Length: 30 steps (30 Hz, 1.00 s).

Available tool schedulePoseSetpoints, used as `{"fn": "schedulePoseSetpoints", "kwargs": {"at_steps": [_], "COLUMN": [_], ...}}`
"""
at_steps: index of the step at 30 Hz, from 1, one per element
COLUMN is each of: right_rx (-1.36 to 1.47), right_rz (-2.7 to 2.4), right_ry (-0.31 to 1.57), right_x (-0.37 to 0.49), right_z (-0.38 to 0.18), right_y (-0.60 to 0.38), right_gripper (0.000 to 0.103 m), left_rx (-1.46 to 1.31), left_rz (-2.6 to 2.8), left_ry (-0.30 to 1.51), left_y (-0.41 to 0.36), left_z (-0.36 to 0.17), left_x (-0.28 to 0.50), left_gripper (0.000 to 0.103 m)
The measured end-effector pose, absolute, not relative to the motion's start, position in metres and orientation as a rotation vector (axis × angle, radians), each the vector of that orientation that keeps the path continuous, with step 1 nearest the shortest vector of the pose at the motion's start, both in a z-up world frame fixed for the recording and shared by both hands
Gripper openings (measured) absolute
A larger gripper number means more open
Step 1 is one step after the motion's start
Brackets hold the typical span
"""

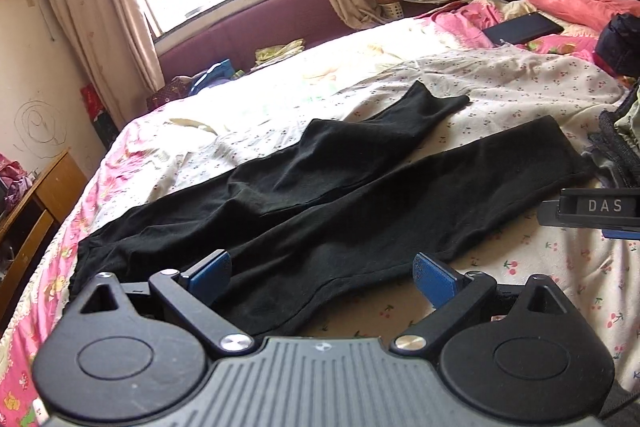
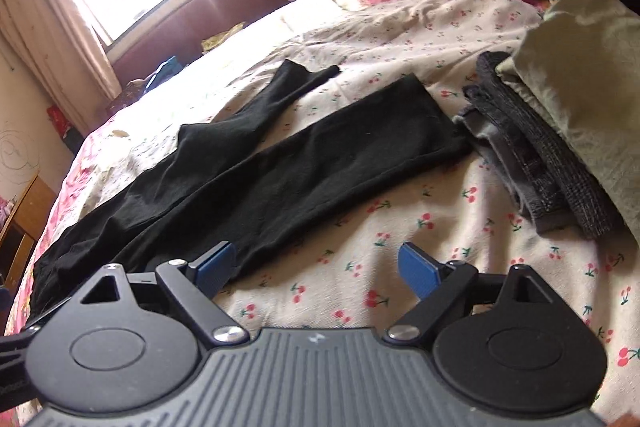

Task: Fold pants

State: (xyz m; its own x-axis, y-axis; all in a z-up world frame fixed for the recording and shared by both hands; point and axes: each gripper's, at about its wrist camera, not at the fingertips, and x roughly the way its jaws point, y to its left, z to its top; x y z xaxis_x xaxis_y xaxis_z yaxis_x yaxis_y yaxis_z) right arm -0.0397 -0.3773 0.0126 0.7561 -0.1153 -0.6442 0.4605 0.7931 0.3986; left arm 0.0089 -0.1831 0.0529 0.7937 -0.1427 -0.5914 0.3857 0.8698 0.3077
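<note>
**Lying unfolded on the bed, both tools released**

Spread flat across the bed [image 1: 520, 83], on a cherry-print sheet [image 2: 400, 227]: black pants [image 1: 320, 195], waist toward the foot-end edge at the left, legs reaching toward the headboard end. Nearer leg straight and smooth; farther leg kinked midway, cuff twisted to a point. Legs apart at the cuffs, overlapping near the crotch.

Hovering above the near edge of the bed: left tool [image 1: 322, 277], blue pads [image 1: 212, 273] wide apart, nothing between them, pants hip area just beyond. Right tool [image 2: 316, 269] likewise released, pads spread over bare sheet just beside the nearer leg, left pad overlapping the black cloth in view; contact impossible to tell.

Stacked at the right edge of the bed, just beside the nearer cuff: folded clothes [image 2: 560, 155], olive piece on top of grey ones. Farther up near the headboard: pink pillow [image 1: 580, 5] and dark flat tablet [image 1: 522, 27].
</note>
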Motion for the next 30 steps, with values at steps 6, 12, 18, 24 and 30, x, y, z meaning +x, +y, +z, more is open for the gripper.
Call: {"fn": "schedulePoseSetpoints", "kwargs": {"at_steps": [6, 12, 18, 24, 30], "right_rx": [0.714, 0.772, 0.859, 0.661, 0.262], "right_rz": [-0.472, -0.510, -0.559, -0.609, -0.532], "right_ry": [0.627, 0.552, 0.578, 0.675, 0.676], "right_x": [-0.026, -0.003, 0.013, 0.014, 0.011], "right_z": [-0.022, -0.031, -0.035, -0.011, 0.041], "right_y": [-0.437, -0.455, -0.478, -0.459, -0.381], "right_gripper": [0.089, 0.079, 0.003, 0.013, 0.015], "left_rx": [0.461, 0.449, 0.411, 0.369, 0.365], "left_rz": [-0.413, -0.481, -0.482, -0.409, -0.282], "left_ry": [0.599, 0.620, 0.652, 0.593, 0.518], "left_y": [-0.217, -0.217, -0.190, -0.123, -0.012], "left_z": [0.023, 0.000, -0.012, 0.007, 0.036], "left_x": [0.026, 0.050, 0.075, 0.092, 0.122], "left_gripper": [0.103, 0.103, 0.103, 0.103, 0.103]}}
